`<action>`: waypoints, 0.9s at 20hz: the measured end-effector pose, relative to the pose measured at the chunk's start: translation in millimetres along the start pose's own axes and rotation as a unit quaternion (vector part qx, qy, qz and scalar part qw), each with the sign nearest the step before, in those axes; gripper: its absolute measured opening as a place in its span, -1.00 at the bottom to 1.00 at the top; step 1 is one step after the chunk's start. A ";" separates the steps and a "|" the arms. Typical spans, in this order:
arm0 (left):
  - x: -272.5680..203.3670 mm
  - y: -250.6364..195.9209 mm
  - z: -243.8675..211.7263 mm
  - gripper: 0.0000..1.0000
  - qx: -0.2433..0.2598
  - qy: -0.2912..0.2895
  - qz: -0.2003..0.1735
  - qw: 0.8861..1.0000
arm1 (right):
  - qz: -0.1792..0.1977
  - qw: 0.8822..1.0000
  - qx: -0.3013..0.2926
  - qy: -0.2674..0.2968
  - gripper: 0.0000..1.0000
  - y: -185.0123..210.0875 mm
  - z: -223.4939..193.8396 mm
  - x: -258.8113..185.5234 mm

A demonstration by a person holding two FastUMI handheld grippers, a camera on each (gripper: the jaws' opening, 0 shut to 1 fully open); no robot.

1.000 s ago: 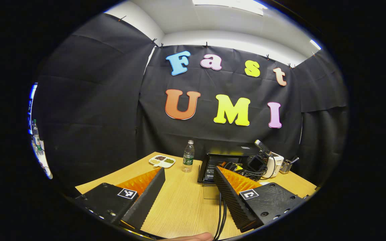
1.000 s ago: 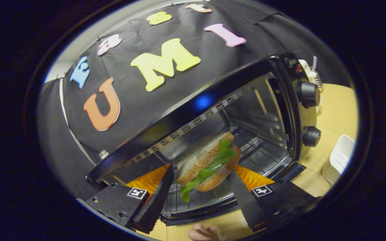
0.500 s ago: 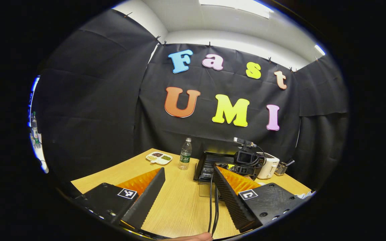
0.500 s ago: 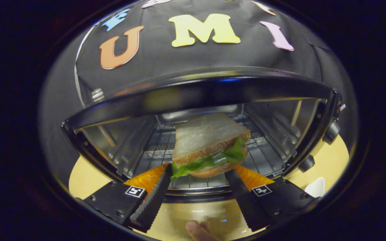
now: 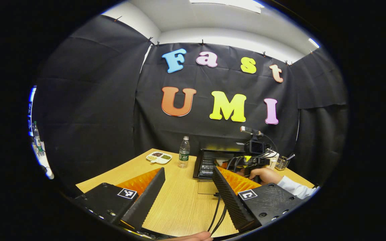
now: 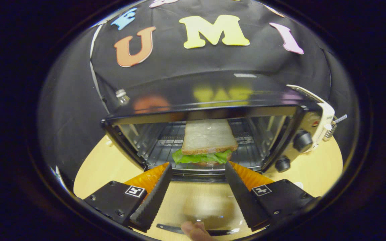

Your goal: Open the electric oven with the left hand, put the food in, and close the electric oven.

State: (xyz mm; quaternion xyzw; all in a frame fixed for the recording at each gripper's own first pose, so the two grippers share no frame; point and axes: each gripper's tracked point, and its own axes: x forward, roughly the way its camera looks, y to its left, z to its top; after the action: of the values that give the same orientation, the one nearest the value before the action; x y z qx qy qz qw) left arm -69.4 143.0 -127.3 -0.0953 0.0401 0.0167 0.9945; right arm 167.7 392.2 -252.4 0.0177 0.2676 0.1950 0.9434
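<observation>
Sandwich: white bread over lettuce, lying on the wire rack inside the electric oven; half a second ago it sat between the right gripper's fingertips, and it now lies clear of them, released. Right gripper: fingers apart, empty, drawn back from the oven mouth to above the lowered glass door. Judgement: placing is done; closing the door remains. Left gripper: fingers apart, holding nothing, held above the table well short of the oven, much as a second ago. Hand and white sleeve: beside the oven in the left gripper view, carrying the other gripper. Surface: light wood-grain table, bearing a water bottle, a divided snack dish, a white appliance and a utensil holder. Room: black cloth walls, white ceiling with strip lights.
</observation>
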 end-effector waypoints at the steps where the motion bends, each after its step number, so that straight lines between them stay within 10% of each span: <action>1: 0.4 -3.2 1.2 0.88 0.005 -0.001 0.001 1.000 | -0.002 1.000 -0.008 -0.020 1.00 -7.5 4.7 -16.7; 7: 6.1 -34.1 2.6 0.88 0.036 0.002 -0.007 0.999 | 0.023 0.992 0.011 -0.127 0.76 -46.6 34.9 -131.5; 8: 8.6 -42.4 0.9 0.87 0.037 0.005 -0.014 0.999 | 0.013 0.989 0.011 -0.150 0.99 -66.4 45.6 -147.1; 15: 44.3 -102.4 -31.1 0.87 0.022 0.048 -0.061 0.997 | -0.024 0.958 -0.008 -0.287 0.98 -146.0 87.3 -298.1; 17: 58.4 -118.6 -49.5 0.88 0.029 0.067 -0.071 0.995 | -0.065 0.951 -0.017 -0.302 0.72 -175.6 88.0 -329.9; 18: 66.7 -126.3 -60.7 0.88 0.034 0.079 -0.072 0.994 | -0.084 0.950 -0.022 -0.299 0.98 -188.5 85.1 -340.9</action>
State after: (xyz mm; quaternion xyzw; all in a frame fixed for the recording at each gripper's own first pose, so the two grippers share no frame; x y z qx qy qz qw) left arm -2.5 9.2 -168.5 -0.0651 0.1118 -0.0642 0.9895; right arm 12.6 95.6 -35.7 0.0319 -0.0311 0.1066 0.9933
